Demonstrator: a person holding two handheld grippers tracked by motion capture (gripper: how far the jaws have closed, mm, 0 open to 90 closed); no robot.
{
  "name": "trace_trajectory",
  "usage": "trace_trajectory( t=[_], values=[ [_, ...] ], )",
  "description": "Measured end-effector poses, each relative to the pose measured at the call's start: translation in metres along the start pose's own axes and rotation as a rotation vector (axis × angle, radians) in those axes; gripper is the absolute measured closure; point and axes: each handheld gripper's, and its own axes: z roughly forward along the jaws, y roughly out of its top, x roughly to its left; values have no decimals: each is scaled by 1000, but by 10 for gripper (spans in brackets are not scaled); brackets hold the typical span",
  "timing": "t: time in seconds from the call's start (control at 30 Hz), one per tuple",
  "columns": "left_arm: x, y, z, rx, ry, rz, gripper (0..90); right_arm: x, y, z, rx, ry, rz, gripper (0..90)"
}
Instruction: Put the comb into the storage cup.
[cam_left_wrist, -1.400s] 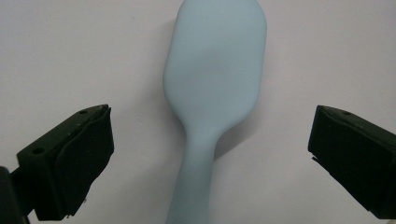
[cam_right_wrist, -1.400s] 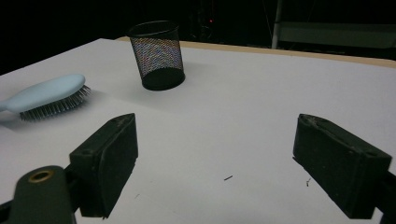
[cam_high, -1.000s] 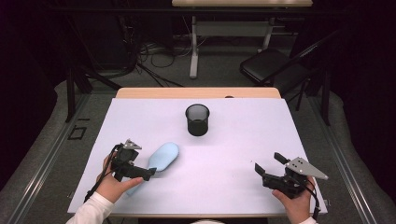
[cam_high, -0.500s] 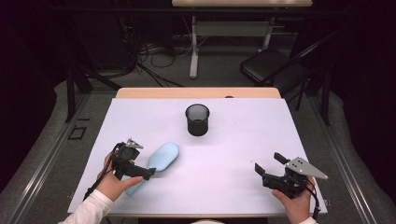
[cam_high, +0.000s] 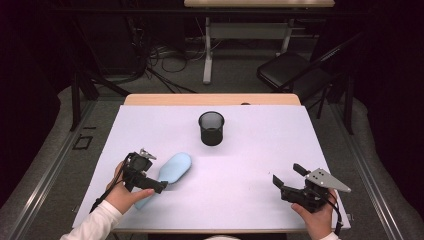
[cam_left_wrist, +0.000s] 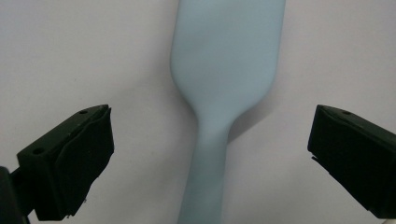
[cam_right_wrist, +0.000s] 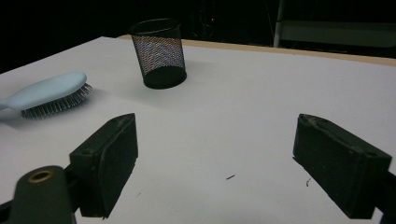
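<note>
A light blue hairbrush (cam_high: 175, 167) lies bristles down on the white table (cam_high: 250, 165), its handle pointing toward the person's left hand. My left gripper (cam_high: 152, 170) hangs open right above that handle. In the left gripper view the hairbrush (cam_left_wrist: 224, 70) runs up the middle between the two black jaws, and the left gripper (cam_left_wrist: 211, 116) does not touch it. My right gripper (cam_high: 287, 174) rests open near the front right corner with nothing between its fingers. In its own view the right gripper (cam_right_wrist: 217, 123) faces the hairbrush (cam_right_wrist: 46, 91), which lies far off to the left.
A black mesh cup (cam_high: 211, 128) stands upright at the middle of the table's far half, also seen as the mesh cup (cam_right_wrist: 159, 53) in the right gripper view. Beyond the table are a folding chair (cam_high: 295, 70), cables and another desk's legs.
</note>
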Motion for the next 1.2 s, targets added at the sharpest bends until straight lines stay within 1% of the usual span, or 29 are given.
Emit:
trace_trajectory(
  t=[0.1, 0.53, 0.7, 0.77, 0.87, 0.9, 0.93, 0.97, 1.0, 1.2],
  values=[
    [1, 0, 1, 13, 11, 4, 18, 0, 0, 0, 5, 0, 0, 136],
    [5, 4, 8, 72, 30, 8, 38, -1, 0, 0, 1, -2, -8, 136],
    [6, 6, 10, 91, 39, 11, 78, 0, 0, 0, 2, 0, -7, 136],
    [6, 6, 10, 92, 34, 4, 84, 0, 0, 0, 2, 1, -6, 136],
    [7, 7, 13, 119, 25, 1, 85, 0, 0, 1, 3, 1, -6, 136],
    [7, 7, 13, 119, 25, 1, 95, 0, 0, 1, 3, 1, -6, 136],
    [7, 7, 14, 125, 23, 4, 95, 0, 0, 1, 3, 0, -7, 136],
    [6, 7, 14, 128, 22, 3, 115, -1, 0, 1, 3, 1, -7, 136],
    [5, 7, 15, 137, 24, 16, 146, -1, 0, 1, 2, 1, -6, 136],
    [2, 8, 17, 147, 37, 37, 165, 0, 0, 1, 4, 2, -9, 136]
  ],
)
